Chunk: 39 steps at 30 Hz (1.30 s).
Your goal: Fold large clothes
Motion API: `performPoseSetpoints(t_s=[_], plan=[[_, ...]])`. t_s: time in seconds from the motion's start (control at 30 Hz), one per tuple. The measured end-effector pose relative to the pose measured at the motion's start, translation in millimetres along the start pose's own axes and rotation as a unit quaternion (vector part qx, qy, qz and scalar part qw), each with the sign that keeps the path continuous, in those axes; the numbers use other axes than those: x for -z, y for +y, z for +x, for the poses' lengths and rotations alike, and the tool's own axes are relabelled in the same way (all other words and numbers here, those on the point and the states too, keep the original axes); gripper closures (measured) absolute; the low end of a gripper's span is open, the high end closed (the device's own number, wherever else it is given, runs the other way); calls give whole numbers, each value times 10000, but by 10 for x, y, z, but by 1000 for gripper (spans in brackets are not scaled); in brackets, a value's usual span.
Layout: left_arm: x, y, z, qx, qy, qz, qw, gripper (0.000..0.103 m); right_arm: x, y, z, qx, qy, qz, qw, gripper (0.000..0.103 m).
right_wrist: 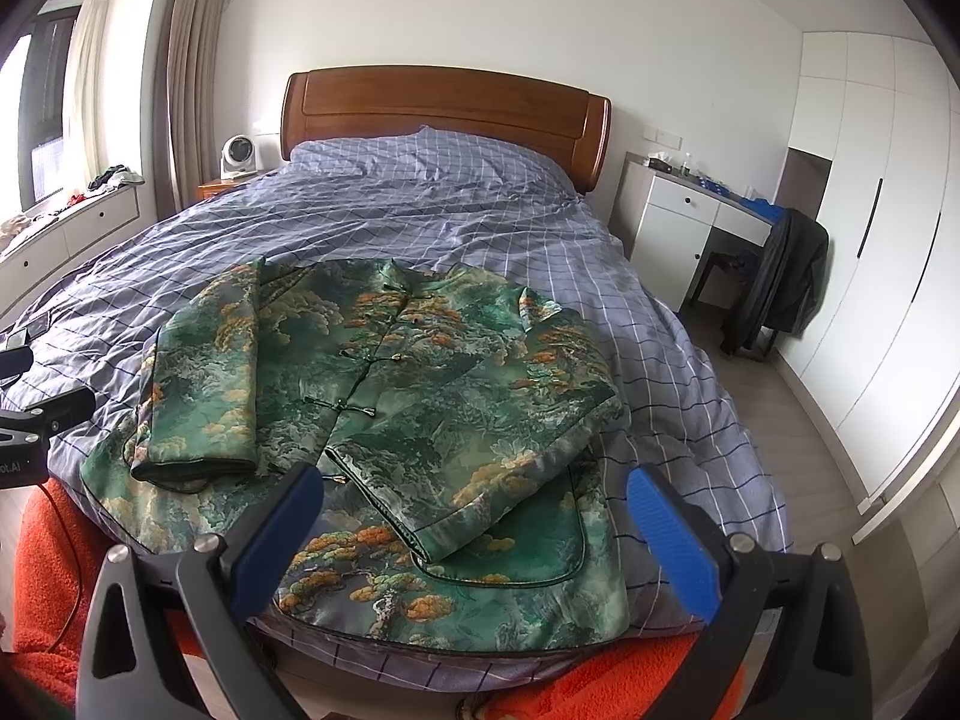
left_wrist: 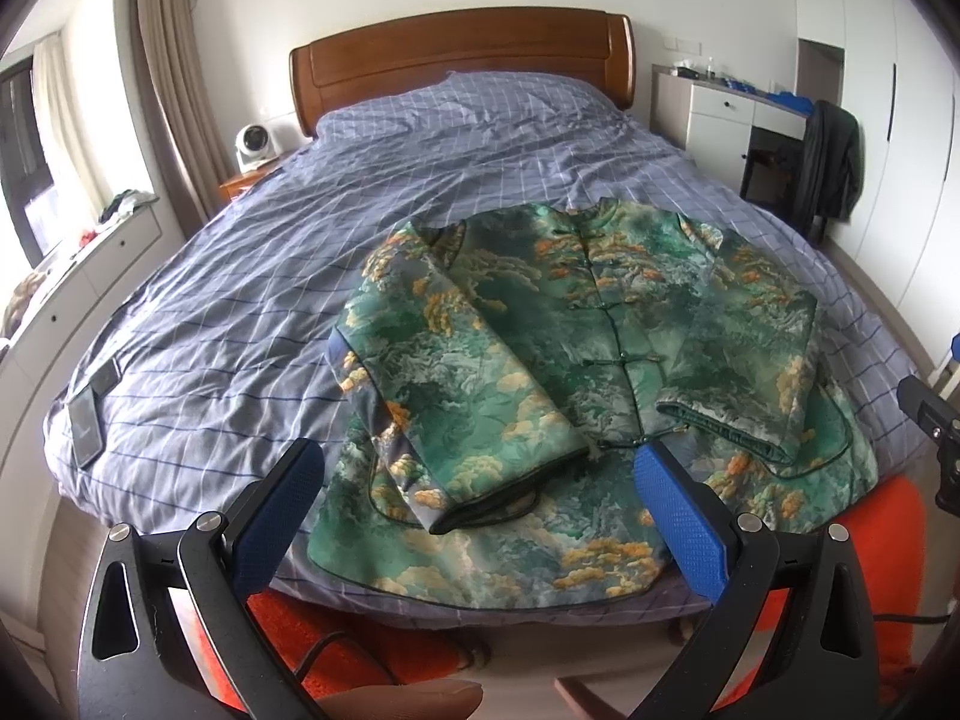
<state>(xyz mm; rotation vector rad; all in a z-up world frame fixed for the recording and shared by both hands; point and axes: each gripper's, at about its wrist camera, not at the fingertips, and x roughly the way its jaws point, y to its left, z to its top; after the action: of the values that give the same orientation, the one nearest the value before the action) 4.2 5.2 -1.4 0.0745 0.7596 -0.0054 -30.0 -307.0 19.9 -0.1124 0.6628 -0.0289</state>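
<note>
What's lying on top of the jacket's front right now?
Both sleeves are folded in over the jacket, partly covering its front. The button row between them shows; the fabric beneath them is hidden.

Both wrist cameras look from the foot of the bed toward the headboard, tilted slightly down and close to the bed's near edge. The left view sits left of the jacket; the right view sits further right, facing slightly leftward. Both share the bed, headboard, jacket and the desk right of the headboard.
</note>
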Motion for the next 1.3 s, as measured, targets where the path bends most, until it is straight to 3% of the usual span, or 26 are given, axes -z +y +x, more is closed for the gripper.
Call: performPoseSetpoints(t_s=[0.67, 0.93, 1.13, 1.3], plan=[[41, -3, 10, -54, -14, 4, 10000, 0, 18, -34, -11, -76, 4, 38, 10000, 0], [56, -27, 7, -28, 18, 51, 10000, 0, 10, -49, -17, -347, -90, 87, 9993, 0], [52, 28, 51, 145, 150, -63, 9998, 0, 25, 44, 204, -1021, 34, -520, 9934, 0], [53, 73, 61, 123, 140, -58, 9998, 0, 146, 175, 846, -1045, 836, -1533, 9791, 0]])
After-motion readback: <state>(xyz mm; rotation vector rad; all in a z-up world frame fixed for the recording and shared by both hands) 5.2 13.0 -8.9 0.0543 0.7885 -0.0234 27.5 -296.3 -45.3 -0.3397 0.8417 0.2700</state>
